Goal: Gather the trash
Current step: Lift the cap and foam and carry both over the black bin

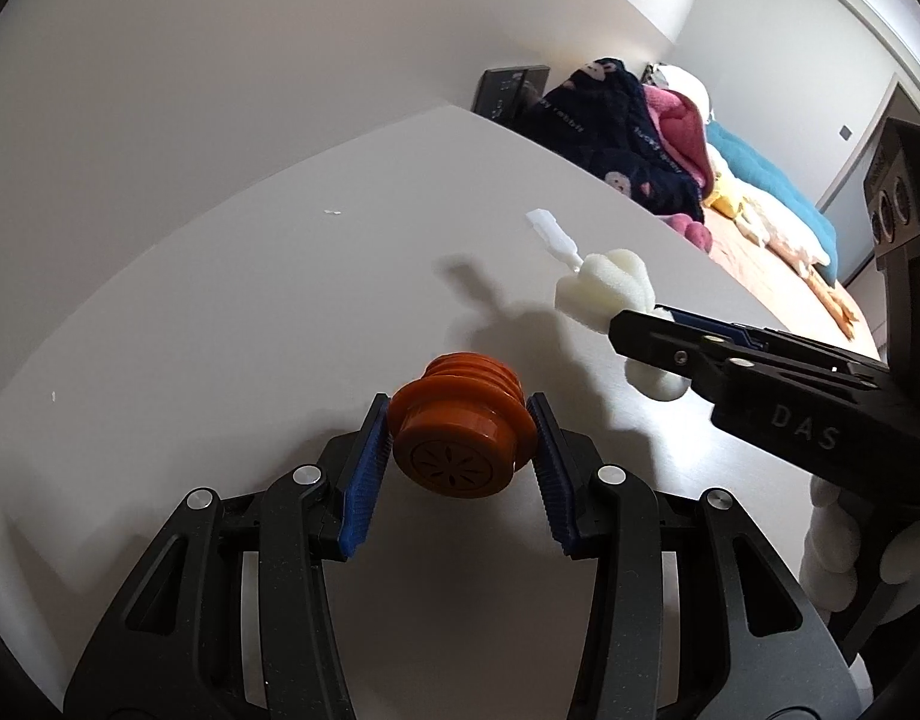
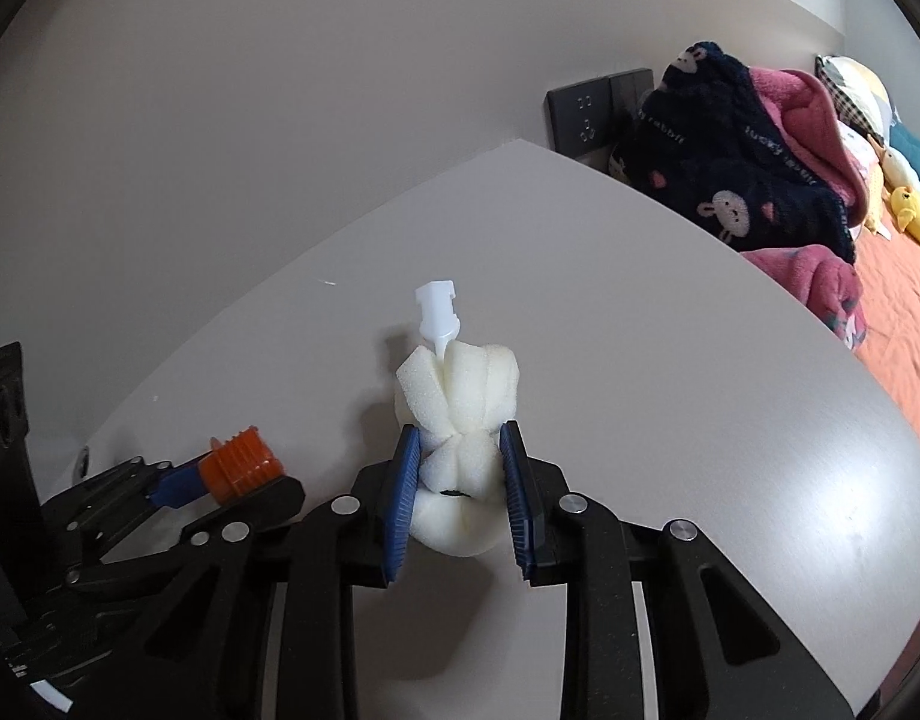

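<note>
The left gripper (image 1: 463, 444) is seen nearest in the left wrist view. Its jaws are closed partway onto an orange ribbed cap (image 1: 460, 429), which is clamped between the two blue pads (image 1: 364, 480). The cap is held with its flat end toward the camera and its ribbed body pointing away, clear of the surface (image 1: 220, 312).

The right gripper (image 2: 460, 468) is seen nearest in the right wrist view. Its jaws are drawn in on a white foam sponge head (image 2: 460, 414), and the foam is visibly pinched to a narrow waist between the pads. No gap is seen between pad and foam.

The long axis of the sponge head runs straight forward from the jaws. The grip is taken near the rear of the foam; the bulk of the foam lies ahead of the fingertips, and a white plastic stem (image 2: 437, 312) projects from the far end. From the left wrist view, the sponge head (image 1: 604, 285) is seen ahead and to the right of the cap, with the stem tip raised.

Both items are judged to be secured, one per hand. No trash container is visible in either view, so the direction of the coming carry cannot be told.

Farther off, a black wall socket (image 2: 586, 117) is mounted past the far edge of the surface. Beyond it, bundled clothing (image 2: 736, 174) lies on a bed (image 2: 898, 300).
</note>
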Tool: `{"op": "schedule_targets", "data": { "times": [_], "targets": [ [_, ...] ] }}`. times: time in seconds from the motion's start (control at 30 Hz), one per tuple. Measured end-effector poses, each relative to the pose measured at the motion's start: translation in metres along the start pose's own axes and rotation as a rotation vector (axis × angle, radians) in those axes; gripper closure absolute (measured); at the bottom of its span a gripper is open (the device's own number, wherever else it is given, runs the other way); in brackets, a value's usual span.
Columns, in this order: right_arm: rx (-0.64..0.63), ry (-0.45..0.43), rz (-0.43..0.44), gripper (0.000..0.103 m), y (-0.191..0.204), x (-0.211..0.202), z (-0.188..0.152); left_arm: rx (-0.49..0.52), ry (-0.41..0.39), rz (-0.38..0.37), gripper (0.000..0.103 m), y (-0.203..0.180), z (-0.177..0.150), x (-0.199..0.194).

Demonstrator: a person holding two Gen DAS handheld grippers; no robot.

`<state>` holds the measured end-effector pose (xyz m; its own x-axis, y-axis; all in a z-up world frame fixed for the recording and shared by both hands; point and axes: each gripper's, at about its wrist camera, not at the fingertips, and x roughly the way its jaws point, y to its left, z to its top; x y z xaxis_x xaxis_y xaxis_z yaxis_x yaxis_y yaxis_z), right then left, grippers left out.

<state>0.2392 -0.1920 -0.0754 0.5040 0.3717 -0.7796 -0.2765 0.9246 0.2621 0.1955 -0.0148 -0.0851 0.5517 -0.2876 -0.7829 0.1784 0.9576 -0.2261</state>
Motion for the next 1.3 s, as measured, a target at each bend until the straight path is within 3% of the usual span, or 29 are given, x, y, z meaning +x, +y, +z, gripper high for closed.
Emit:
{"op": "schedule_targets", "data": {
  "times": [0.47,1.3],
  "targets": [
    [0.054,-0.05,-0.002,0.074,-0.009,-0.067,-0.028,0.063,-0.007,-0.065,0.058,-0.048,-0.014,-0.029],
    [0.176,-0.159,-0.107,0.073,-0.056,-0.179,-0.098,0.244,-0.027,-0.181,0.058,-0.148,-0.039,-0.062]
  ]
}}
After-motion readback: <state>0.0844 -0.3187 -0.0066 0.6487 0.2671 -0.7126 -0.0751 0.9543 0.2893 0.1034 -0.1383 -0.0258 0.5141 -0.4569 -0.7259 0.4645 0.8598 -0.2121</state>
